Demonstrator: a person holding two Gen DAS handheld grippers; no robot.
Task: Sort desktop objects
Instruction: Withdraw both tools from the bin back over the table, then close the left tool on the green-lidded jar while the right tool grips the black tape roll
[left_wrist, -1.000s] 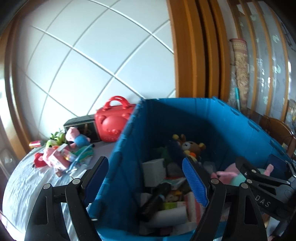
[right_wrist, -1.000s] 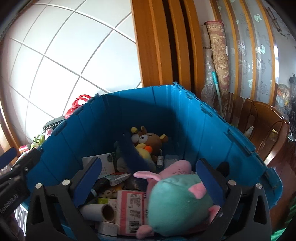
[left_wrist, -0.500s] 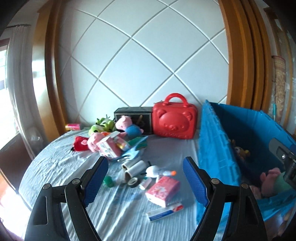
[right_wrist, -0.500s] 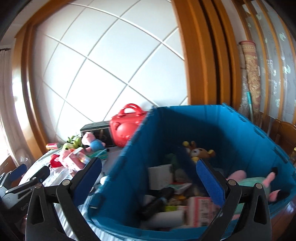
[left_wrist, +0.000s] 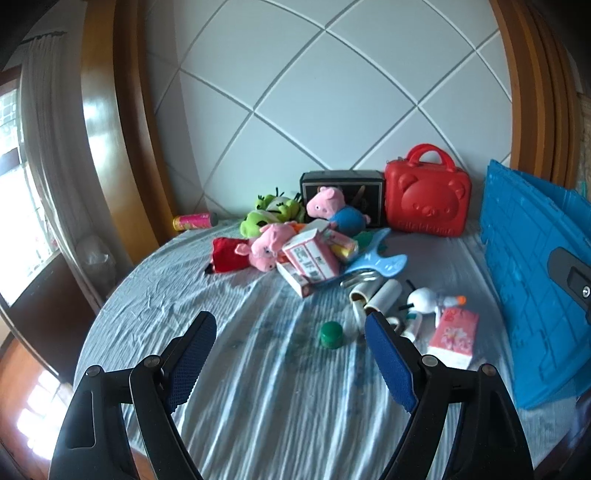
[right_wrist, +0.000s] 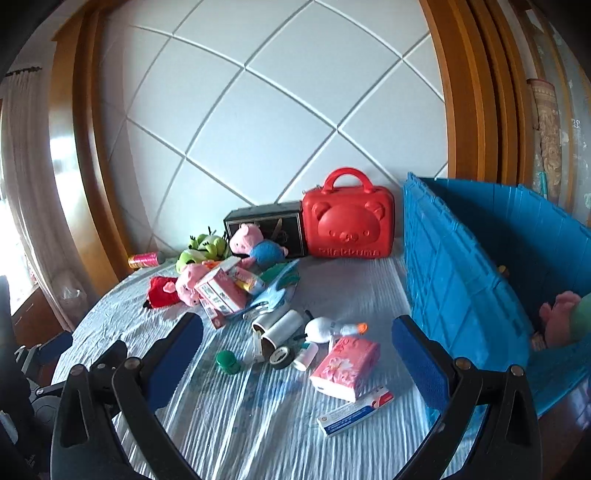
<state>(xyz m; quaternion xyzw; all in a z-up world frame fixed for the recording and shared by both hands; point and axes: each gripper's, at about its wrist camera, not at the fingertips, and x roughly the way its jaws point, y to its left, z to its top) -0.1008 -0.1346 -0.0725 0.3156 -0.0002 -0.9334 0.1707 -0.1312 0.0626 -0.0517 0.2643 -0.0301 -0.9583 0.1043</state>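
Observation:
My left gripper (left_wrist: 290, 341) is open and empty above the blue-clothed table (left_wrist: 258, 387). My right gripper (right_wrist: 297, 341) is open and empty too. Scattered on the table are a green cap (left_wrist: 331, 334) (right_wrist: 227, 361), white rolls (left_wrist: 376, 297) (right_wrist: 279, 325), a pink tissue pack (left_wrist: 454, 338) (right_wrist: 345, 367), a flat red-and-white box (right_wrist: 354, 410), a snowman toy (right_wrist: 330, 328) and a pile of plush pigs, frogs and small cartons (left_wrist: 295, 240) (right_wrist: 218, 273). The blue crate (left_wrist: 532, 277) (right_wrist: 465, 273) stands at the right, with a pink plush (right_wrist: 557, 317) inside.
A red bear-face case (left_wrist: 426, 201) (right_wrist: 347, 225) and a black box (left_wrist: 341, 190) stand against the white panelled wall. A pink can (left_wrist: 194, 221) lies at the back left. The table edge curves along the left, with wooden frame and curtain beyond.
Both grippers have swung left from over the blue crate to over the table. The green and pink plush seen between the right gripper's fingers a second ago now lies in the crate.

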